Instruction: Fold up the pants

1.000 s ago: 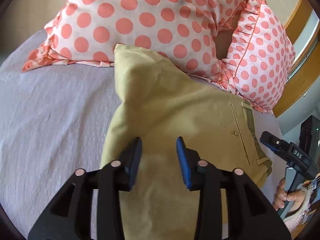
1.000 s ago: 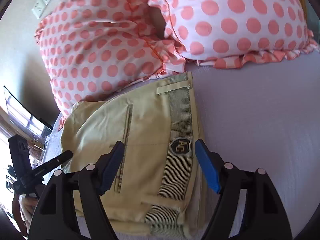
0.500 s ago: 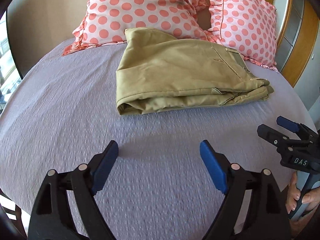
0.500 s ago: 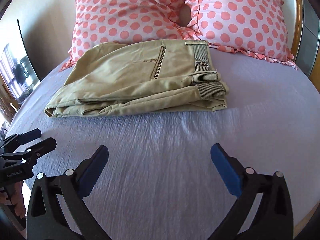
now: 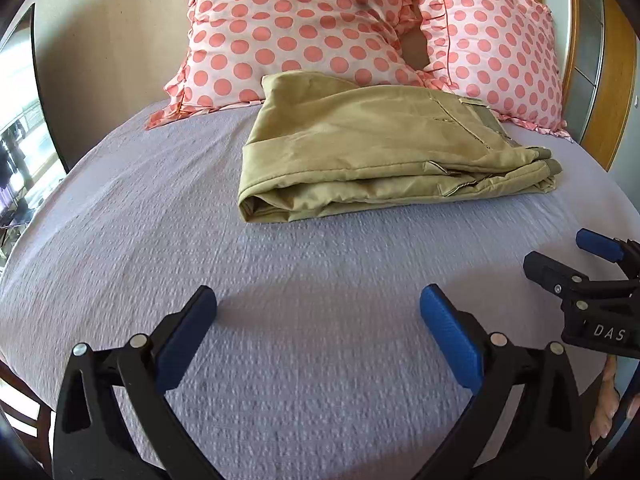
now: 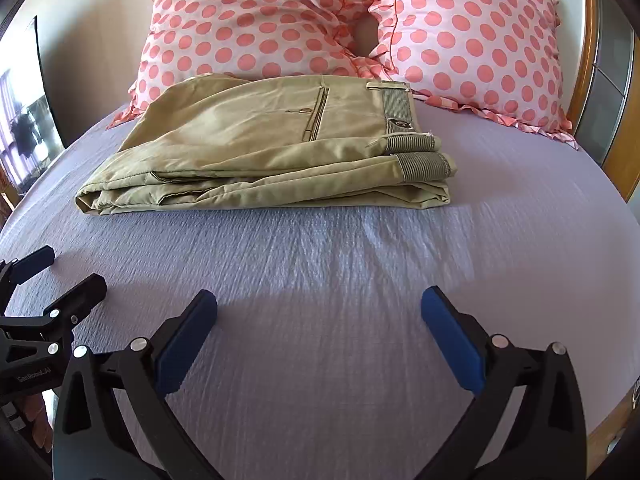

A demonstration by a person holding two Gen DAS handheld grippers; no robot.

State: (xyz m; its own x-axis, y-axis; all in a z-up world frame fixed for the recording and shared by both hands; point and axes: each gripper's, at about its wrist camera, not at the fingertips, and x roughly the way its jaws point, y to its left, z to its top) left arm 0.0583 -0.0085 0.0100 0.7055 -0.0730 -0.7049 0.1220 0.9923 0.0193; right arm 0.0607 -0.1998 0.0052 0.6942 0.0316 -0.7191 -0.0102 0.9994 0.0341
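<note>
Left wrist view. The left hand-held gripper (image 5: 318, 312) hangs above the bed (image 5: 120, 216), its two blue-padded fingers spread wide and holding nothing. The khaki pants (image 5: 376, 152) lie folded into a compact stack on the lilac cover, well apart from the fingers, with the far edge of the stack touching two pink polka-dot pillows (image 5: 292, 28) propped against the wall. The waistband end points right and the rounded fold points left. At the right edge the right hand-held gripper (image 5: 576, 256) enters sideways, its jaws parted and empty, above the cover.

Right wrist view. The right hand-held gripper (image 6: 319, 312) likewise sits over bare cover with its fingers wide apart and nothing between them. The folded pants (image 6: 264, 148) rest ahead of it near the pillows (image 6: 256, 20); a welt pocket with a button faces up, and ribbed waistband layers with a small badge stack at the right end. The left hand-held gripper (image 6: 56, 272) shows at the lower left edge, jaws apart, clear of the pants.
</note>
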